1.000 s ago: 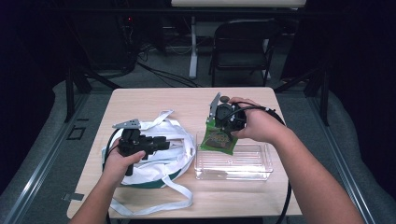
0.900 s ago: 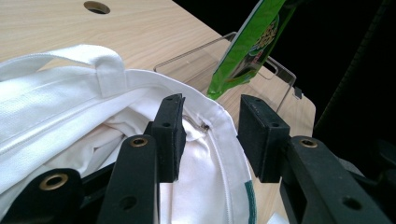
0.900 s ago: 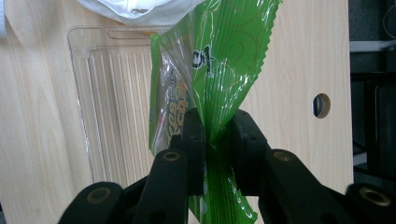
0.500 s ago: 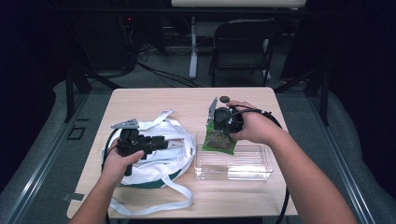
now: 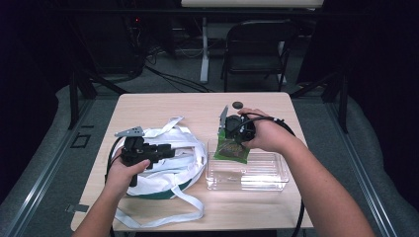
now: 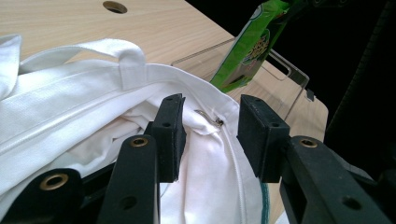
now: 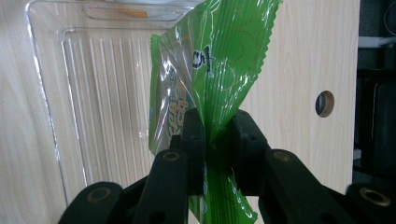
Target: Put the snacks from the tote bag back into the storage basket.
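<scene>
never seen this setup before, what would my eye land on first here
The bright green snack packet stands out first, pinched in the right gripper and hanging over the clear plastic tray at the table's right. Next comes the white cloth bag with its loose straps, heaped at the table's left. The left gripper sits over it, its jaws apart around the bag's zipper pull.

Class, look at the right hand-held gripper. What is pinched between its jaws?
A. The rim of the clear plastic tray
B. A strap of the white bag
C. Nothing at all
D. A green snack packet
D: the right hand-held gripper has its jaws clamped on the crinkled green snack packet, held over the clear plastic tray.
</scene>
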The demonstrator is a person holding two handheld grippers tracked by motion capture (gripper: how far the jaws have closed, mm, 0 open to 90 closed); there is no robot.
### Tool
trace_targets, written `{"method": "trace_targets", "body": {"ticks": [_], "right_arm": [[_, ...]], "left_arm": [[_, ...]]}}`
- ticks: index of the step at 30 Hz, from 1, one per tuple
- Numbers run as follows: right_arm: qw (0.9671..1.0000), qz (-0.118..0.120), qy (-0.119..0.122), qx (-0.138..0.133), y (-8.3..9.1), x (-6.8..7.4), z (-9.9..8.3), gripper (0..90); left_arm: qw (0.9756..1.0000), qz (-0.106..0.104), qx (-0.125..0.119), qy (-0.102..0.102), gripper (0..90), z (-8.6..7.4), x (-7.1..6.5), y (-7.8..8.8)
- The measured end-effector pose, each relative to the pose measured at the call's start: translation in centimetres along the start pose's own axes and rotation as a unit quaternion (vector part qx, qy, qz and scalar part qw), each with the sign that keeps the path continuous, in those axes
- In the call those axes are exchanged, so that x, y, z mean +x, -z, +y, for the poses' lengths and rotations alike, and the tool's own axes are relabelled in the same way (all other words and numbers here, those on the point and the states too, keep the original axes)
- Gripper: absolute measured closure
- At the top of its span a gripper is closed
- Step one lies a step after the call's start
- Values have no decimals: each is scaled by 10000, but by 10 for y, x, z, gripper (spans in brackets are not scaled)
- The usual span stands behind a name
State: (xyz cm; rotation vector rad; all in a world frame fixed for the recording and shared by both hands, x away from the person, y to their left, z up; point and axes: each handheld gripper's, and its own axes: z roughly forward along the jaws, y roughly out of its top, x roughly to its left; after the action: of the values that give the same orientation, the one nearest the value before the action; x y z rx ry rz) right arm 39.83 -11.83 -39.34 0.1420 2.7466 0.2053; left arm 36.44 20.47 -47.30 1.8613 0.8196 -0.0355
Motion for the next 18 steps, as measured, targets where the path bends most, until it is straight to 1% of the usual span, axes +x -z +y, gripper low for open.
{"method": "trace_targets", "body": {"ticks": [3,5,7,9,11,12,16,18], "right_arm": [[10000,-29,12,-4,-3,0,0,775],[10000,-68,67,27,-5,0,1,775],[10000,-75,55,3,-8,1,1,775],[9999,-93,115,43,-11,0,2,775],[9997,-168,159,55,-12,0,3,776],[9997,-204,166,13,-14,0,4,775],[9994,-258,213,8,-17,0,7,776],[9991,-308,284,26,-20,0,10,776]], "left_arm": [[10000,12,20,24,607,-1,0,0],[10000,29,28,6,606,-1,1,0],[10000,34,36,-1,606,-2,1,0],[10000,55,38,13,606,-2,1,1],[10000,78,32,18,606,-3,1,2],[10000,82,8,30,606,-3,2,3],[9999,125,5,32,606,-4,3,6],[9999,141,-5,49,606,-5,3,8]]}}
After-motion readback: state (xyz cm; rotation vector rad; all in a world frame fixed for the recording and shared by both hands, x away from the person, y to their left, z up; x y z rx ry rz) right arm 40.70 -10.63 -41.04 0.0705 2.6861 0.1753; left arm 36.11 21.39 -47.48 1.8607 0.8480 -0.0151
